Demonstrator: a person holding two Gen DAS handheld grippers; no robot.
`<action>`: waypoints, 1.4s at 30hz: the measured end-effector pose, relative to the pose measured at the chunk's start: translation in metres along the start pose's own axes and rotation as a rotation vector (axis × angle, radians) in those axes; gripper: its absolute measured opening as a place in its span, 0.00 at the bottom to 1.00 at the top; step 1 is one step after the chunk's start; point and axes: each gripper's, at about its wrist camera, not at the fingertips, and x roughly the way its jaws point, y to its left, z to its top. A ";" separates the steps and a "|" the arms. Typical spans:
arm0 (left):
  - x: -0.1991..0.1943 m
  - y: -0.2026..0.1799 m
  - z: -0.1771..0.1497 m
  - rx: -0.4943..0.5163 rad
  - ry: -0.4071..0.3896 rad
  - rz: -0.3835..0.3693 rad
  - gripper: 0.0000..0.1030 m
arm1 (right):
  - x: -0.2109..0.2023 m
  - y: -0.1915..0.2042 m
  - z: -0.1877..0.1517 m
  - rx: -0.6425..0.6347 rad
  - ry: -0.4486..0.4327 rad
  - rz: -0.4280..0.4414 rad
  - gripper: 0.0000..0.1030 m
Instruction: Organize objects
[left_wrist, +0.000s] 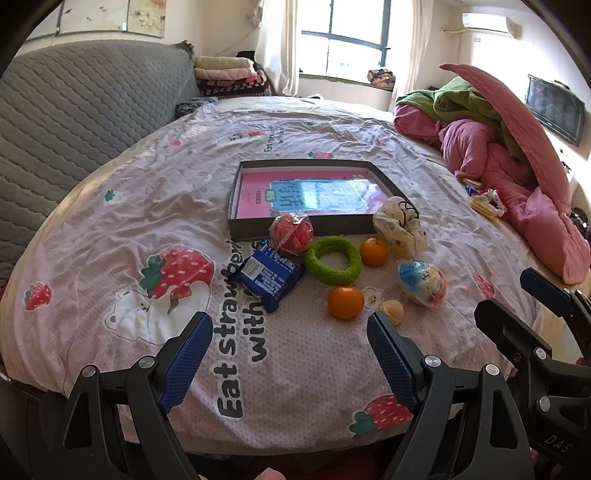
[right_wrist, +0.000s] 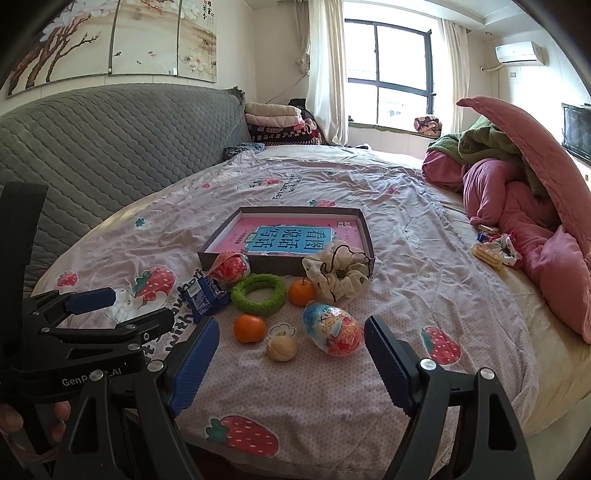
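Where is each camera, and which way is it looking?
Left wrist: on the left gripper, looking across the bed at the box; the right gripper shows at its right edge.
Right wrist: on the right gripper, facing likewise; the left gripper shows at left.
Both see the green ring, oranges and window.

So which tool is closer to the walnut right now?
Right. The right tool hangs open just short of the walnut, which sits between its fingers' lines. The left tool is open too, with the walnut off beside its right finger.
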 end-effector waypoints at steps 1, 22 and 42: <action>0.000 0.000 0.000 0.000 0.000 -0.001 0.84 | 0.000 0.000 0.000 0.001 -0.001 0.002 0.78; 0.017 -0.005 -0.017 0.024 0.087 -0.036 0.84 | 0.007 -0.010 -0.014 -0.002 0.055 0.011 0.78; 0.045 -0.010 -0.032 0.029 0.201 -0.106 0.84 | 0.026 -0.021 -0.028 0.025 0.127 0.027 0.78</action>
